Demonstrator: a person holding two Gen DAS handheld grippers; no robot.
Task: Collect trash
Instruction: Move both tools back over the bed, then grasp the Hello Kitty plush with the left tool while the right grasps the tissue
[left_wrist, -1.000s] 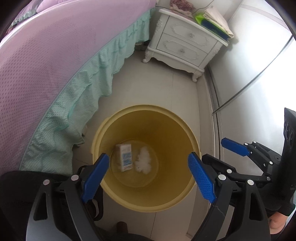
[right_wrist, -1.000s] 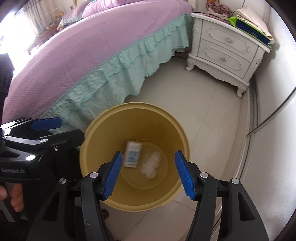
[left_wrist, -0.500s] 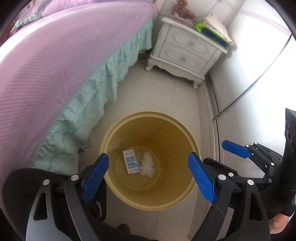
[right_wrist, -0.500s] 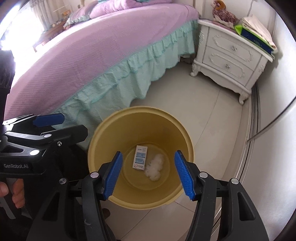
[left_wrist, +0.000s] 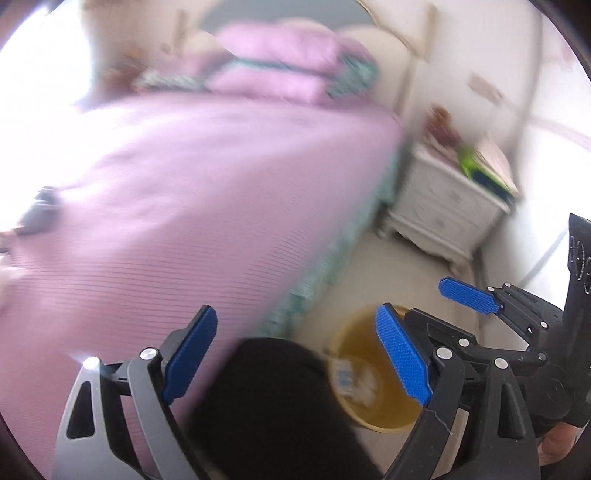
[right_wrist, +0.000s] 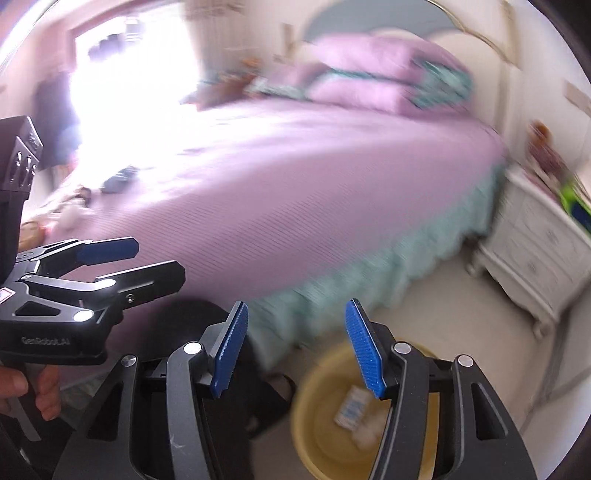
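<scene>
Two blue pads stand wide apart on my left gripper (left_wrist: 295, 354), and its jaws are opening with nothing between them. From the left wrist camera, I see the round yellow plastic bin (left_wrist: 373, 413) on the pale floor (left_wrist: 388, 273), low and to the right. Inside it lie a small white and blue carton (left_wrist: 344, 376) and a crumpled white tissue (left_wrist: 365, 384), side by side. A big bed with a purple cover (left_wrist: 192, 192) fills the left side. A white bedside cabinet (left_wrist: 443, 210) stands by the wall. My right gripper (left_wrist: 424, 306) shows at the right edge.

From the right wrist camera, my right gripper (right_wrist: 295, 347) has its jaws closing, with nothing between them. The yellow bin (right_wrist: 317, 417) sits low, holding the carton (right_wrist: 351, 408). My left gripper (right_wrist: 147, 258) hangs at the left over the bed (right_wrist: 295, 184), near its green frill (right_wrist: 388, 266). Everything looks blurry.
</scene>
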